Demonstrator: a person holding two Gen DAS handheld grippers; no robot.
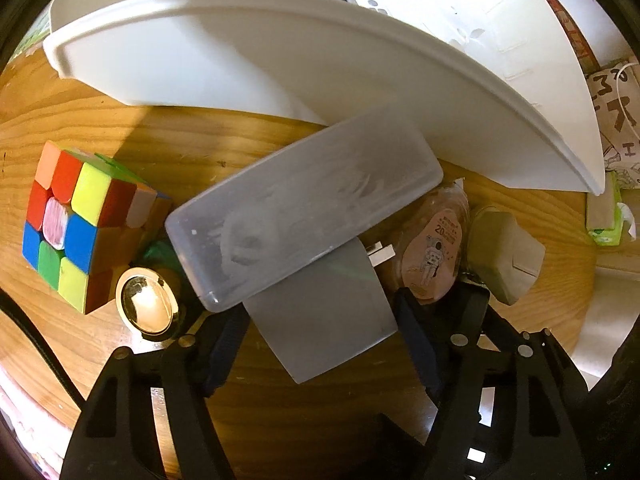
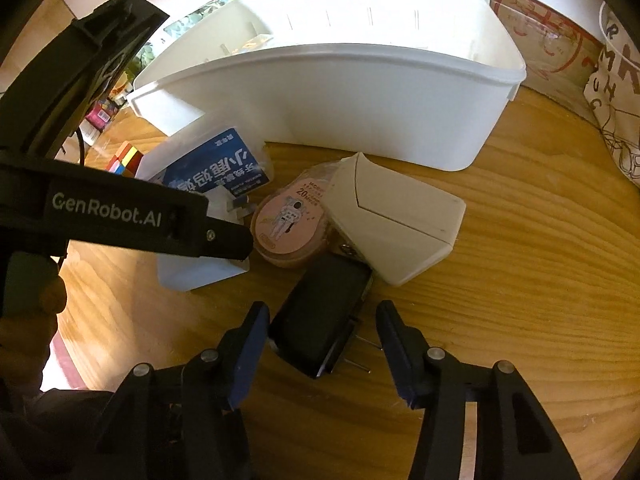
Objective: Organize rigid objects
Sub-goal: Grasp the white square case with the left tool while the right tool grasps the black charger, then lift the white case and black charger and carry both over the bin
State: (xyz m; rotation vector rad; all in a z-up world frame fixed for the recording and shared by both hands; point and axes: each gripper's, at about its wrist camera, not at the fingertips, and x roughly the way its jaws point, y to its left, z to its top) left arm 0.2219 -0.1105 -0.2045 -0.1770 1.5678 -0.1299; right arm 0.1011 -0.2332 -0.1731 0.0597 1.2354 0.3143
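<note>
1. While both tongs point steeply down at the wooden table [image 2: 520,280], I treat this as the grasping step, one plug adapter per hand.
2. My right gripper [image 2: 322,314] stands open around the black adapter [image 2: 320,320]. The left pad sits at its edge, while the right pad is apart from it, with the metal prongs [image 2: 360,354] in that gap. I would centre the jaws on the body, so the closing pad meets plastic and not prongs.
3. My left gripper [image 1: 320,308] straddles the white adapter [image 1: 324,312]. Both pads sit right at its sides, but I cannot tell whether they press yet.
4. The frosted case [image 1: 304,208] overlaps that adapter's far end, so I judge that a straight lift could drag the case; easing back first seems safer.
5. Just beyond lie the pink tape dispenser [image 2: 288,224] and the beige box [image 2: 400,224], both close to the black adapter and easily nudged.
6. The cube [image 1: 76,220] sits off to the left.
7. Farthest, the white bin [image 2: 360,108] waits as the likely destination.
</note>
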